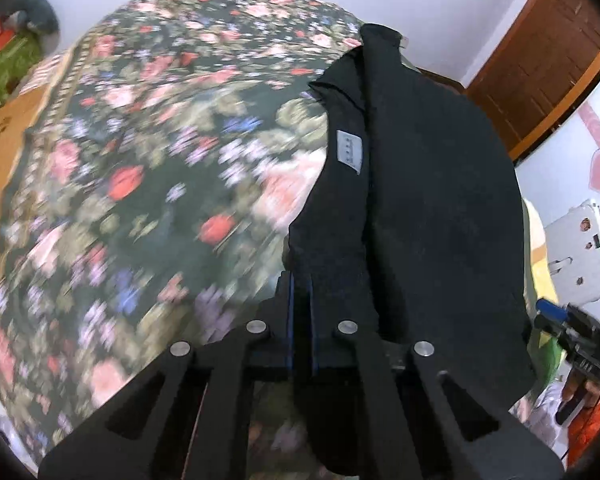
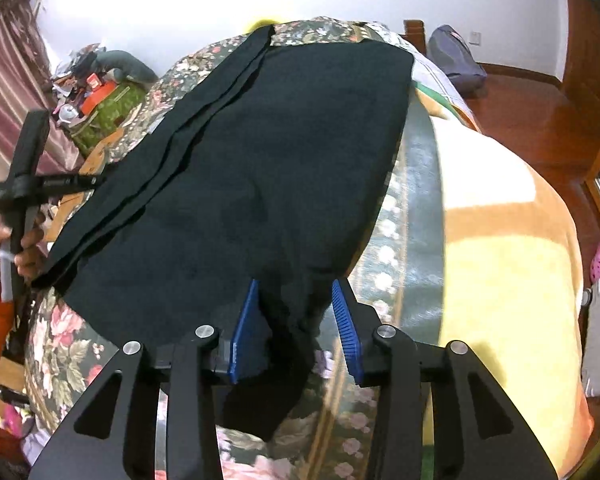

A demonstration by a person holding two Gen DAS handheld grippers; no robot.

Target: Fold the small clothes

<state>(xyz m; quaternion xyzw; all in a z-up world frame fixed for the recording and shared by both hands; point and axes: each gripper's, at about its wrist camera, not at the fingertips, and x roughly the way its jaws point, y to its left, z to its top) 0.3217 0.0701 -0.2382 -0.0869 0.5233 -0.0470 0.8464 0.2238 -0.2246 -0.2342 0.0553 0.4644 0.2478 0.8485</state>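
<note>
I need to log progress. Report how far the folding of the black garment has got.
Done: the black garment lies spread on the floral bedspread, one long side apparently turned over in a narrow strip. In hand: the left gripper is shut on the near edge; the right gripper stands open around a bunched corner. Left: no compact fold yet, so the main folds remain.

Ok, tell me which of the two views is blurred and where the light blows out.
Left wrist view: the floral bedspread is smeared by motion blur, while the black garment and the left gripper stay fairly sharp. Right wrist view: mostly crisp, though the white wall is overexposed and the yellow blanket carries a bright glare patch. Both bulge with fisheye distortion.
</note>
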